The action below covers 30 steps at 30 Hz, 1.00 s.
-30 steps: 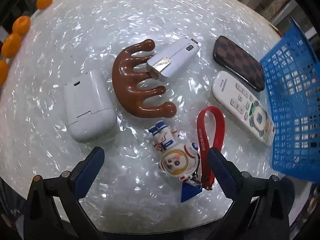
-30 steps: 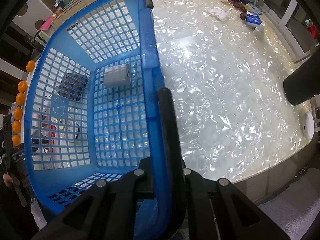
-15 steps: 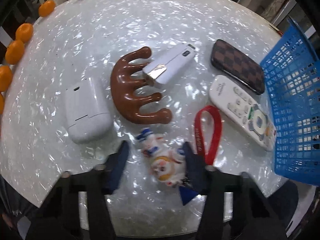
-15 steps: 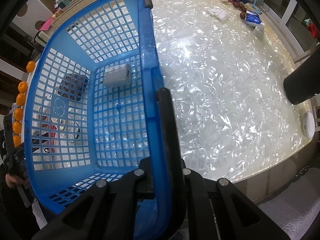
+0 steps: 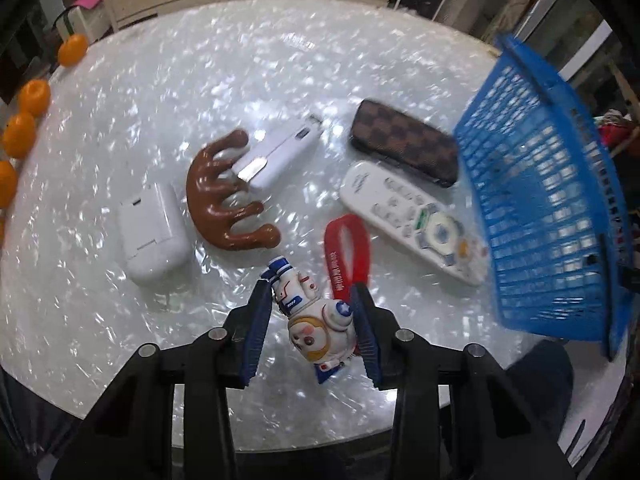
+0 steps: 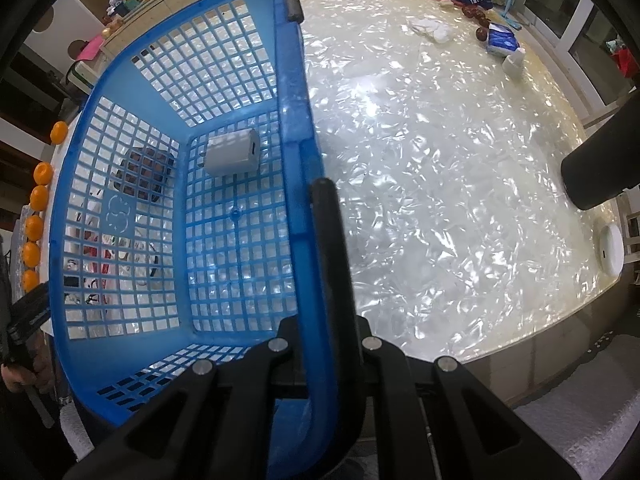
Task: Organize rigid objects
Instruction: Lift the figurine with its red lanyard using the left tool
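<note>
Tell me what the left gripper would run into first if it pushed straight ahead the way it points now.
The astronaut figurine already sits between the closing jaws of the left gripper, so it comes first. Beyond it, probably the bare table just short of the brown claw-shaped massager, though depth is unclear.

Both wrist views look steeply down, close above the table (image 5: pixel 280 80), sharing the blue basket (image 6: pixel 304 168).

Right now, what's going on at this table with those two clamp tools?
A person is tidying small items into a blue basket. The right gripper is shut on the basket's rim. The left gripper is closing its jaws on an astronaut figurine with a red strap. A remote, a checkered case and a brown massager lie on the table; a white charger is in the basket.
</note>
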Tool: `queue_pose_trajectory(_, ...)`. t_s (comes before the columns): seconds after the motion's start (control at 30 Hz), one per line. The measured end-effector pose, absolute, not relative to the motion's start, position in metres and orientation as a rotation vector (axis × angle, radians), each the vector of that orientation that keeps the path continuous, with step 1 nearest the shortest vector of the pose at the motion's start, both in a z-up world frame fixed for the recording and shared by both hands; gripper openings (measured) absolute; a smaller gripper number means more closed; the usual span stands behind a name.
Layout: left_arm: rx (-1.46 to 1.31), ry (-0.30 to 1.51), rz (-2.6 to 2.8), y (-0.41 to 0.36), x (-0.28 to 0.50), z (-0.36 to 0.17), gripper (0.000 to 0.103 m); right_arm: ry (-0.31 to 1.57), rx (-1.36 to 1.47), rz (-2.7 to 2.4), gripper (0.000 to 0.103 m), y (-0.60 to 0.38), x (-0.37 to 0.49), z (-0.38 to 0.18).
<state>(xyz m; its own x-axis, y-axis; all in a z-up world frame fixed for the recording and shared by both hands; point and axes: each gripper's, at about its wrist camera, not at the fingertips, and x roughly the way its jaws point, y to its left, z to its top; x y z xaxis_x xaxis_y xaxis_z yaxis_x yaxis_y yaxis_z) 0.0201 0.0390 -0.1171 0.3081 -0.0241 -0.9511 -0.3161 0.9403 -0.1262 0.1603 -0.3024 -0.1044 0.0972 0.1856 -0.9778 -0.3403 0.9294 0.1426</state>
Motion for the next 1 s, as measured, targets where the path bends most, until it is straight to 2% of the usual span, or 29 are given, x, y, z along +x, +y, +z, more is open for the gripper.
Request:
queue_pose_trajectory(0.03, -0.309, 1.238, 0.194, 0.038, 0.019, -0.111, 0.024, 1.421, -0.133, 0.391, 0.007, -0.302, 0.160, -0.104)
queue_pose_trajectory(0.5, -0.257, 1.109, 0.164, 0.044, 0.025, -0.053, 0.024, 1.407, -0.134, 0.399, 0.007, -0.302, 0.155, -0.097)
queue_pose_trajectory(1.0, -0.097, 0.896, 0.060, 0.007, 0.055, 0.064, 0.024, 1.400, -0.131, 0.404, 0.007, -0.303, 0.155, -0.094)
